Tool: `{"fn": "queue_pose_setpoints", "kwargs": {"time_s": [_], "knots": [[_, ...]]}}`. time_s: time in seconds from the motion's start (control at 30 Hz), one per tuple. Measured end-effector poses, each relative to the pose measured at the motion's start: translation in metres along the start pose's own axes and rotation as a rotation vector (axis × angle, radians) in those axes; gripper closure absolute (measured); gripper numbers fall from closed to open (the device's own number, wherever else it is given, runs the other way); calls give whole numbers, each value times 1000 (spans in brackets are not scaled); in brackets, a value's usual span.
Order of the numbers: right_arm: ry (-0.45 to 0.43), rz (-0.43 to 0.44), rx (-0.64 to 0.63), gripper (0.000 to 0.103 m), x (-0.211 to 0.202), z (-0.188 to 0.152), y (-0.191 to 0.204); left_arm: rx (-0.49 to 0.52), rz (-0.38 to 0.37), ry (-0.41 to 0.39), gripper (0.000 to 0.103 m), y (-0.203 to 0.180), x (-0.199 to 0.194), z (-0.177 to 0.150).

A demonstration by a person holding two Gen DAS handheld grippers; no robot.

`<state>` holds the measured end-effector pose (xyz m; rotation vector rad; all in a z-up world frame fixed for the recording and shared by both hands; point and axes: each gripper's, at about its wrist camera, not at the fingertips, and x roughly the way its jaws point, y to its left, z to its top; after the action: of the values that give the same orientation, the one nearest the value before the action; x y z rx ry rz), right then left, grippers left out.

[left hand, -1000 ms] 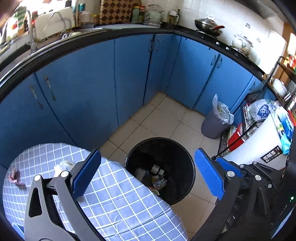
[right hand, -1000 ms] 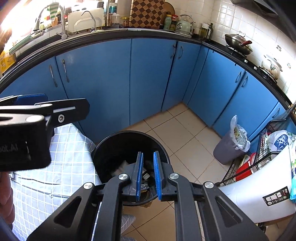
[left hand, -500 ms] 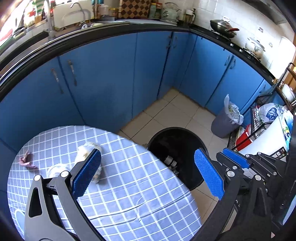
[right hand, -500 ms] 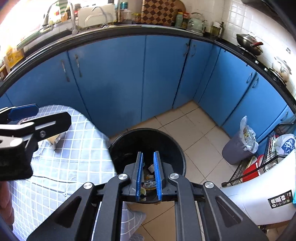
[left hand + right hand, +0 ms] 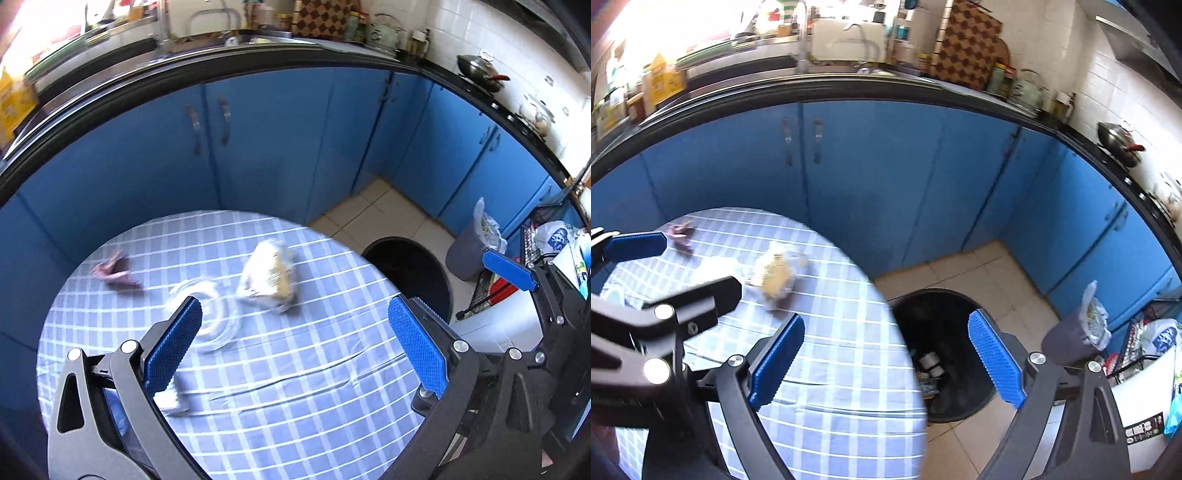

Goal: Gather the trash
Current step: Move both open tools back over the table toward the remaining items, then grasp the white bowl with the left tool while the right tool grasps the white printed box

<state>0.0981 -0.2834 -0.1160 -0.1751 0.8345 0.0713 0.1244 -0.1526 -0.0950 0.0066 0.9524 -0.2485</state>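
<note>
A round table with a blue checked cloth (image 5: pixel 280 369) holds trash: a crumpled yellow-white wrapper (image 5: pixel 269 275), clear plastic (image 5: pixel 207 306), a purple scrap (image 5: pixel 114 269) and a white piece (image 5: pixel 170 398) by my left finger. My left gripper (image 5: pixel 295 350) is open and empty above the table. My right gripper (image 5: pixel 886 360) is open and empty over the table's right edge, beside the black bin (image 5: pixel 945 354) with trash inside. The wrapper (image 5: pixel 775 275) and the purple scrap (image 5: pixel 679 234) also show in the right wrist view.
Blue kitchen cabinets (image 5: pixel 277 140) curve behind the table under a dark counter. A grey lined bin (image 5: pixel 469 251) stands on the tiled floor at right, next to a wire rack (image 5: pixel 535 236) and a white appliance. The left gripper's arm (image 5: pixel 665 314) crosses the right wrist view.
Both grippers swung left from the black bin toward the table. The right gripper went from shut to open. The trash on the table is now nearer and more central.
</note>
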Motion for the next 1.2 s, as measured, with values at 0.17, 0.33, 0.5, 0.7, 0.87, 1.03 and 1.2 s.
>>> {"fn": "queue_pose_setpoints", "kwargs": {"time_s": [0.17,0.33,0.5,0.7,0.87,1.03,1.2], "knots": [[8,50,-38,14,-4,4,41,-43,43,0,4,36,-16,-16],[13,95,-78,14,-7,8,84,-107,108,0,4,82,-32,-36],[24,121,-109,14,-5,6,119,-175,184,8,4,128,-42,-62],[55,151,-132,14,2,-1,154,-236,236,26,4,169,-51,-94],[67,170,-160,14,8,-10,179,-270,241,59,4,191,-47,-117],[84,178,-189,14,21,-22,202,-278,222,77,4,199,-39,-133],[98,169,-186,14,35,-30,204,-281,180,94,4,205,-21,-142]]}}
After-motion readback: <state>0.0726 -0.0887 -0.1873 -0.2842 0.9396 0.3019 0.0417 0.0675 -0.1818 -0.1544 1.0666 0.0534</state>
